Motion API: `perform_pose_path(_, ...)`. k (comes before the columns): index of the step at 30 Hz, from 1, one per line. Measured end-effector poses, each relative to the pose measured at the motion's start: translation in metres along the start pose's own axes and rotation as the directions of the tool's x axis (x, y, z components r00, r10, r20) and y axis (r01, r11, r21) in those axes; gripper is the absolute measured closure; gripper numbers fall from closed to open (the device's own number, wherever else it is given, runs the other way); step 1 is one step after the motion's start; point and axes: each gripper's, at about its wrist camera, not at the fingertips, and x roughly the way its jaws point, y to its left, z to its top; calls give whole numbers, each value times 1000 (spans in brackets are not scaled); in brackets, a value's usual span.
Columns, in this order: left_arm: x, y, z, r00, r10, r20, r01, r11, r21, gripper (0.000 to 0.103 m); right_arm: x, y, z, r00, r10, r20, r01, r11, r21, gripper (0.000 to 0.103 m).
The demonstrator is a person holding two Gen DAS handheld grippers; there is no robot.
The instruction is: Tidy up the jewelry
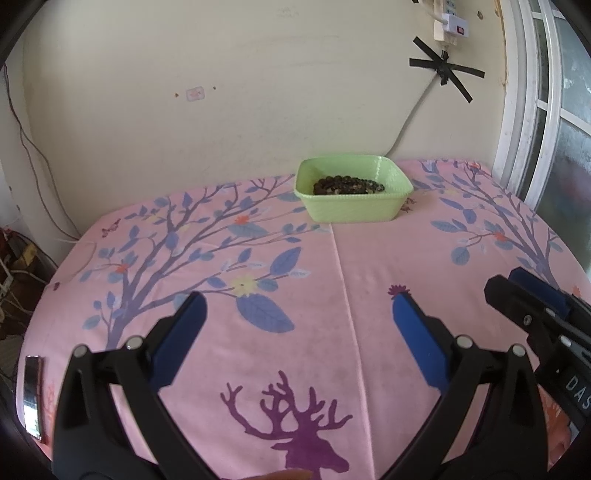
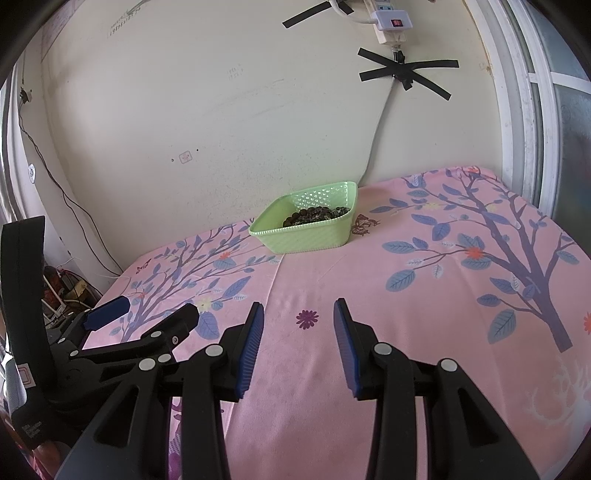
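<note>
The left gripper (image 1: pixel 299 310), black-framed with blue pads, hangs above the pink tablecloth printed with blue-leaved trees and a purple deer (image 1: pixel 332 350). Its fingers stand wide apart and nothing lies between them. The right gripper (image 2: pixel 298 312), of the same build, hangs just beside it over the same cloth; its fingers are parted to a narrower gap, also with nothing in them. In the left wrist view the right gripper shows at the right edge (image 1: pixel 517 291); in the right wrist view the left gripper shows at the lower left (image 2: pixel 147 314).

The light green square plastic basket (image 1: pixel 351 210) stands on the far side of the cloth, close to the cream wall (image 1: pixel 258 92), well apart from both grippers. Inside it lies a heap of dark brown beaded jewelry (image 1: pixel 347 185), resting on the basket floor toward its rear wall; individual pieces cannot be told apart.

A white power strip (image 2: pixel 391 20) is fixed high on the wall, with crossed black tape strips (image 2: pixel 404 74) holding its cable below. A white-framed window (image 1: pixel 543 110) stands to the right.
</note>
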Motion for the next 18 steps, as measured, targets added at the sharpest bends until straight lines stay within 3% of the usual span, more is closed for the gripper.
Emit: perform_pose_path(18, 2, -1, 0, 1000, -9, -7, 9, 1000, -4, 6, -1, 1, 0, 1000, -4, 2, 4, 1000, 0, 91)
